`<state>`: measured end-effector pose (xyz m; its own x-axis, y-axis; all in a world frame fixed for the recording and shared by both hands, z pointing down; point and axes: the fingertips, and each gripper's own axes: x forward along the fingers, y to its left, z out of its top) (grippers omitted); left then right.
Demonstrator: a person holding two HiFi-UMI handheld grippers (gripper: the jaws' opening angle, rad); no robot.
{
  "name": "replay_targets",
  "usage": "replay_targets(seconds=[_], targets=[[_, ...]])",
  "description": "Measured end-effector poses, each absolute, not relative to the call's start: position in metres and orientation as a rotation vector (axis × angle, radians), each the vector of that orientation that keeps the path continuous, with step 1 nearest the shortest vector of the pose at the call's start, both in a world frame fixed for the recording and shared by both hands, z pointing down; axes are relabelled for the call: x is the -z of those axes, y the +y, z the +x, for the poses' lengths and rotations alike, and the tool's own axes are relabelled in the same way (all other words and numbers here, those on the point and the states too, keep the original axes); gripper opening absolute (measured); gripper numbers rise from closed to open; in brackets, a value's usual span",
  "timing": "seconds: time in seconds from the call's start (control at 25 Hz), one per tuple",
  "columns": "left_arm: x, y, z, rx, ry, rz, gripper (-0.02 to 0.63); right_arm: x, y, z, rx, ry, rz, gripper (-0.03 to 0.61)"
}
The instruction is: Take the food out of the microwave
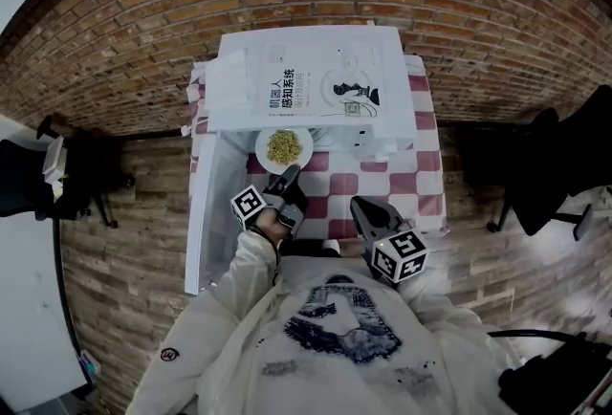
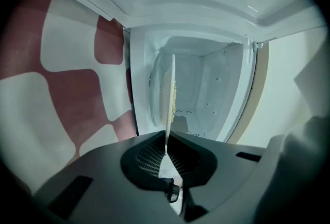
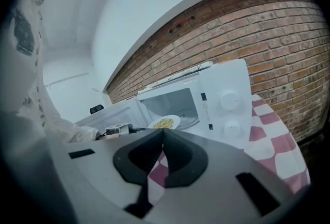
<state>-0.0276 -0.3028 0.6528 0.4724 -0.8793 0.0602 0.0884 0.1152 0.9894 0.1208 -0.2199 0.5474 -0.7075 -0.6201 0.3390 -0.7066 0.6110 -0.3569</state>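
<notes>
A white plate of yellow noodles [image 1: 284, 146] hangs just in front of the open white microwave [image 1: 306, 83]. My left gripper [image 1: 287, 176] is shut on the plate's near rim. In the left gripper view the plate [image 2: 169, 99] is edge-on between the jaws of the left gripper [image 2: 166, 148], with the empty microwave cavity [image 2: 206, 89] behind it. My right gripper [image 1: 361, 208] is shut on nothing, low over the table near the person's chest. The right gripper view looks past the right gripper [image 3: 163, 132] to the plate [image 3: 164, 123] and the microwave [image 3: 221, 99].
The microwave door [image 1: 203, 212] swings out to the left, towards the person. A red-and-white checked cloth [image 1: 421, 184] covers the table. A brick wall [image 1: 143, 40] stands behind it. A black chair [image 1: 535, 174] is at the right and a white desk [image 1: 24, 289] at the left.
</notes>
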Motion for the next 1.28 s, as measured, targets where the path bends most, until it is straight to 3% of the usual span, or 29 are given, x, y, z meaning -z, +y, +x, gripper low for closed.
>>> replay_targets(seconds=[1.28], targets=[[-0.532,-0.166,-0.006,0.84,-0.659,1.36,0.017,-0.507,-0.115,0.091,-0.719,-2.676,1.214,0.014]])
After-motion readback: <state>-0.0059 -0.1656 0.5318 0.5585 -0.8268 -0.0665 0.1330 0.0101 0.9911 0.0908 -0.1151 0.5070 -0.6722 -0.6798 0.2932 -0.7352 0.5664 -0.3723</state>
